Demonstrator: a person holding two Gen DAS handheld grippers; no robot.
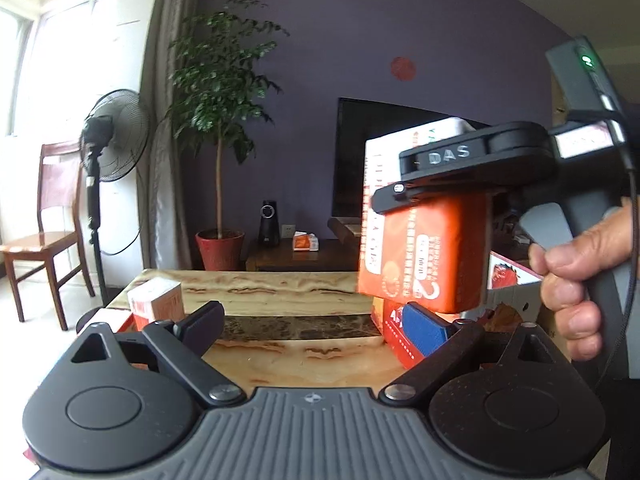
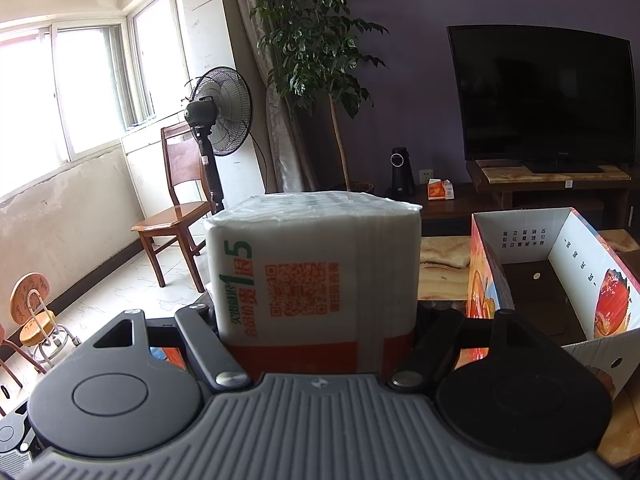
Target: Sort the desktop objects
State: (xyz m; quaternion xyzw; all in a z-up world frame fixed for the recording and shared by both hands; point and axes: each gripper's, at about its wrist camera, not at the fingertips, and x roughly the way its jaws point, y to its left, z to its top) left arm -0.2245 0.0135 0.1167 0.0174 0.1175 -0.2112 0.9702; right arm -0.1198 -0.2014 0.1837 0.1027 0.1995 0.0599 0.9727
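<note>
An orange and white tissue pack point(image 2: 316, 276) fills the gap of my right gripper point(image 2: 318, 320), whose fingers press on both its sides. From the left wrist view the same pack point(image 1: 440, 264) hangs above the marble table point(image 1: 280, 288), with the right gripper point(image 1: 400, 252) turned on its side and a hand point(image 1: 568, 280) on its handle. My left gripper point(image 1: 316, 326) stands open low over the table with nothing between its fingers, its blue-padded finger point(image 1: 424, 332) just under the held pack. A smaller pack point(image 1: 156, 300) rests at the table's left.
An open printed cardboard box point(image 2: 560, 280) stands on the table right of the held pack, seen behind the hand as a box point(image 1: 512, 280). A red printed package point(image 1: 394, 340) lies under the held pack. Beyond the table are a television point(image 2: 540, 96), a plant, a fan and a chair.
</note>
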